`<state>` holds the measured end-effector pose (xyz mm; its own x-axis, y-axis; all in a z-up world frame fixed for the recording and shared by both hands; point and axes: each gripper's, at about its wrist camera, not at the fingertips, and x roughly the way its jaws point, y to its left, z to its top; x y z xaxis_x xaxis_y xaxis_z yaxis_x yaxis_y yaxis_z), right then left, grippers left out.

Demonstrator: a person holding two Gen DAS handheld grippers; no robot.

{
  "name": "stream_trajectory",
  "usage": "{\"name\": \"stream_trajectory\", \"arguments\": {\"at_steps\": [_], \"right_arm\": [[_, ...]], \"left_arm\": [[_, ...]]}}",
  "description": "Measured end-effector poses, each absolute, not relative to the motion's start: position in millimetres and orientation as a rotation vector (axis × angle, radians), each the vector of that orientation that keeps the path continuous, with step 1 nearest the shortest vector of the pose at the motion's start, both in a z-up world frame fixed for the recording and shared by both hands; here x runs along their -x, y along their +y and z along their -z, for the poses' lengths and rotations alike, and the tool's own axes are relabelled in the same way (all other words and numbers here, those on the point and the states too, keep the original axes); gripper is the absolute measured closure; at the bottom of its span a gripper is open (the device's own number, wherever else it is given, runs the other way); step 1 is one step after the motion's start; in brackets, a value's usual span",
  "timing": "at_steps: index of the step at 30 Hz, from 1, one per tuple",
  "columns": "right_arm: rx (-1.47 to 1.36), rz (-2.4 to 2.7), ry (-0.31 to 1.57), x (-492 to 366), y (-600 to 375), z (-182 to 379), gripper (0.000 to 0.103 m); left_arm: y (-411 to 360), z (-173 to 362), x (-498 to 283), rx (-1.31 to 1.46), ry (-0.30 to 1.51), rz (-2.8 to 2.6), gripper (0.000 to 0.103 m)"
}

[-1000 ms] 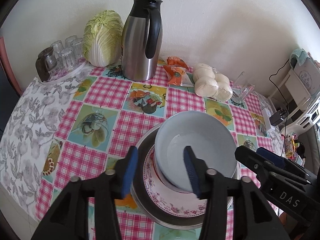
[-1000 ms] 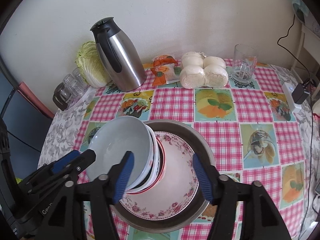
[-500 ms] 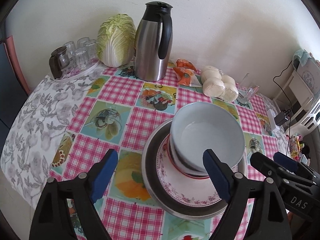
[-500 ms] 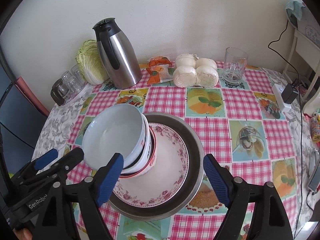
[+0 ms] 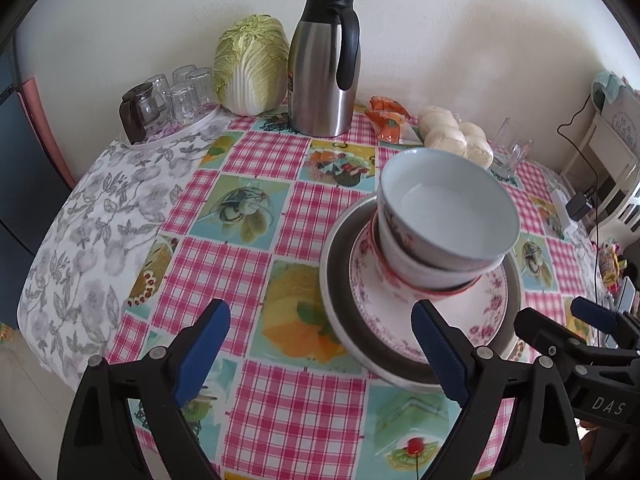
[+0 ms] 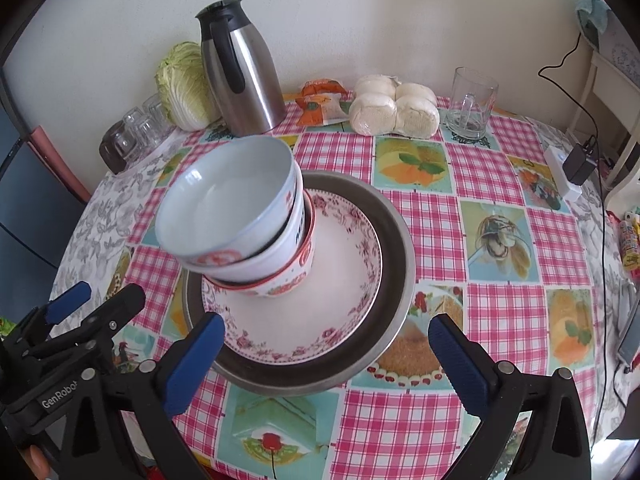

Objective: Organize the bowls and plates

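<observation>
A second ago both grippers were close in on the stack; now both have drawn back from it, towards the near edge of the counter. The left gripper had its pads either side of the top bowl's near rim; now its jaws are opening, already wide, with nothing between them but checked cloth. The right gripper was likewise narrower, one pad at the bowls; its jaws are opening too, very wide, straddling the near rim of the steel basin without touching it and holding nothing.

The stack stands alone in the middle of the counter: steel basin at the bottom, floral plate inside it, and the bowls nested on the plate. The bowls sit off-centre, towards the plate's left side, and the top bowl leans a little rather than sitting level.

Along the far edge by the wall nothing has shifted: glasses on a tray at the left corner, cabbage, flask, orange packet, buns and a glass mug.
</observation>
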<state>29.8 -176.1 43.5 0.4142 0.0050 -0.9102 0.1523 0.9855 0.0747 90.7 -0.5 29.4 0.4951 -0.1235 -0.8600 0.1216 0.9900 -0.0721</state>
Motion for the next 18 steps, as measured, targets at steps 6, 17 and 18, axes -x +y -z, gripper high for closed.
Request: {"name": "stream_trajectory", "arguments": {"at_steps": [6,17,18], "right_arm": [[-0.157,0.088,1.155,-17.2,-174.0,-37.4,0.0],[-0.159,0.105,1.184,-5.8,-179.0,-28.9,0.0],[-0.16,0.105,1.186,-5.1,-179.6,-28.5,0.0]], "left_arm": [[2.5,-18.7,-80.1,-0.021,1.068,0.162,0.011],[1.8,-4.4,-69.5,-0.034,1.113,0.187,0.011],[1.9,-3.9,-69.2,-0.031,1.115,0.187,0.011]]}}
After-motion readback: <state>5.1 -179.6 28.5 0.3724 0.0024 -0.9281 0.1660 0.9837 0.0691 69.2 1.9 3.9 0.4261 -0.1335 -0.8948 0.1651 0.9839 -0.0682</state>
